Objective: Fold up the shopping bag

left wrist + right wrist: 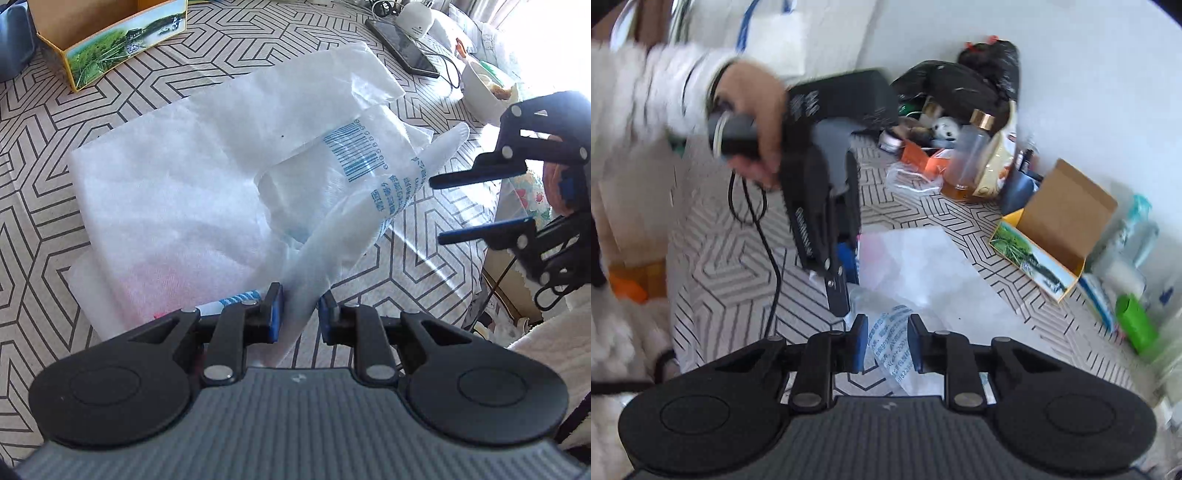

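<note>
strong daylight floods in from the window (546, 44), blown out to white in the left wrist view. the bag (207, 177) glares pale. the right wrist view is smeared by motion, worst on the hand (753, 122). fisheye bending curves both edges.

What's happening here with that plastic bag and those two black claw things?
A person holds a two-finger gripper in each hand and is folding a thin white shopping bag on a patterned tabletop. A handle strip runs up between the open fingers of the left gripper. The right gripper hangs open over the bag's printed end, gripping nothing. The bag mostly lies flat.
</note>
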Demonstrator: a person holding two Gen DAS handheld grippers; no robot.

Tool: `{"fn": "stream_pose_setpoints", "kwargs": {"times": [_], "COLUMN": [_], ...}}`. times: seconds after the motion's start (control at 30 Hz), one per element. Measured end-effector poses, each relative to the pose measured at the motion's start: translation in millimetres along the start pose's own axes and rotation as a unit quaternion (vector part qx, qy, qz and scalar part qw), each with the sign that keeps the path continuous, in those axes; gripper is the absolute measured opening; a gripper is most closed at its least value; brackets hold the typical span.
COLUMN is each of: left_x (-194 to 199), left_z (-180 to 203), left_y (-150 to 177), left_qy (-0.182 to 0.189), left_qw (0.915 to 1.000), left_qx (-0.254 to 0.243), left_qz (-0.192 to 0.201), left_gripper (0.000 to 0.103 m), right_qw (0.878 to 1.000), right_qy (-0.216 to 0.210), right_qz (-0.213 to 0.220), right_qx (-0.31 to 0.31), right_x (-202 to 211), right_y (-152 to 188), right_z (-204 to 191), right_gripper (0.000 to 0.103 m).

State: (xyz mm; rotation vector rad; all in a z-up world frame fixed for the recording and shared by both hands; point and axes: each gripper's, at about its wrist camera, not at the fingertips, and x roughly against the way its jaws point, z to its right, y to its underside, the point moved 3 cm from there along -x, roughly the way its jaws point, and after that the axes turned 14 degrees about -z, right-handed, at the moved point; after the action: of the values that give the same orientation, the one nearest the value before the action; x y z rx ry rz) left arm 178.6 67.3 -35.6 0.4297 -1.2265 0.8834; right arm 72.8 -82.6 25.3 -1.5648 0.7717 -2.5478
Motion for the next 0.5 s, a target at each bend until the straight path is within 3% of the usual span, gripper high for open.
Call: {"fn": "stream_pose_setpoints", "kwargs": {"times": [0.1, 0.17, 0.27, 0.5], "left_x": [0, 0, 0, -2], "left_z": [-4, -6, -11, -21], "left_y": [-2, -3, -6, -12], "left_qy": [0.011, 0.018, 0.032, 0.068], "left_qw": [0.9999, 0.9998, 0.9993, 0.9972], "left_qx": [0.007, 0.011, 0.018, 0.023], "left_qz": [-0.003, -0.006, -0.010, -0.021], "left_gripper": [0.020, 0.020, 0.020, 0.020], "right_qw": [0.997, 0.993, 0.989, 0.980], "right_qy": [0.031, 0.040, 0.050, 0.061], "right_qz": [-0.027, -0.041, -0.054, -0.042], "right_qx": [0.068, 0.099, 0.128, 0.187], "right_x": [-23, -36, -54, -70], "right_y": [-5, -9, -12, -19], "right_z": [-19, -24, -25, -26], "right_gripper": [0.023, 0.031, 0.036, 0.038]}}
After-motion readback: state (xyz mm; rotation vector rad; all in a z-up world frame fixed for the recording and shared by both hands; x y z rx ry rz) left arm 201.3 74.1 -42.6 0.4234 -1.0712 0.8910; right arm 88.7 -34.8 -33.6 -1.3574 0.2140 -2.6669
